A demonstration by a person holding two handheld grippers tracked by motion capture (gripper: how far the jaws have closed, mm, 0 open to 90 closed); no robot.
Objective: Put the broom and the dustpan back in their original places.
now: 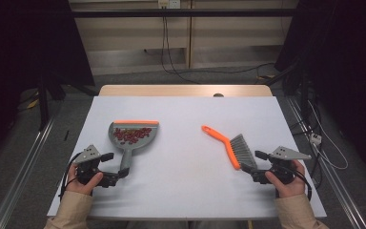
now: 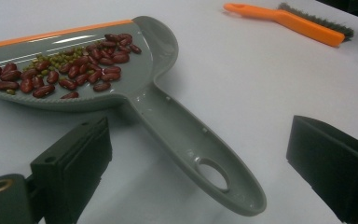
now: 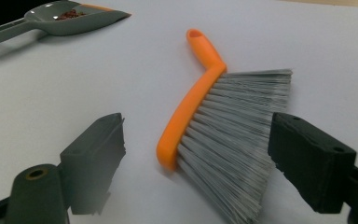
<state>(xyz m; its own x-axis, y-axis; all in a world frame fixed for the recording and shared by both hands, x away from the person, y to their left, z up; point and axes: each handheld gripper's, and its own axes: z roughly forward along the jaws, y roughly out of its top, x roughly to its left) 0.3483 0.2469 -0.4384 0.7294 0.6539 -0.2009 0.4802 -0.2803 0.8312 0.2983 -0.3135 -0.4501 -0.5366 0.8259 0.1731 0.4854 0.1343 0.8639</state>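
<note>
I have the left gripper spread wide around the end of the dustpan handle near the desk's front-left corner, not yet pinching it. The beans sit in the pan, probably why it lies flat. My right gripper stands spread over the brush toward the front-right, bristles between its jaws, untouched.

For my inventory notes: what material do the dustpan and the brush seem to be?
Dustpan: probably moulded grey plastic, glossy, with light glinting on its handle; the orange front lip looks softer, perhaps rubber. Brush: orange back and handle look like smooth plastic; the grey bristles seem synthetic fibre.
</note>
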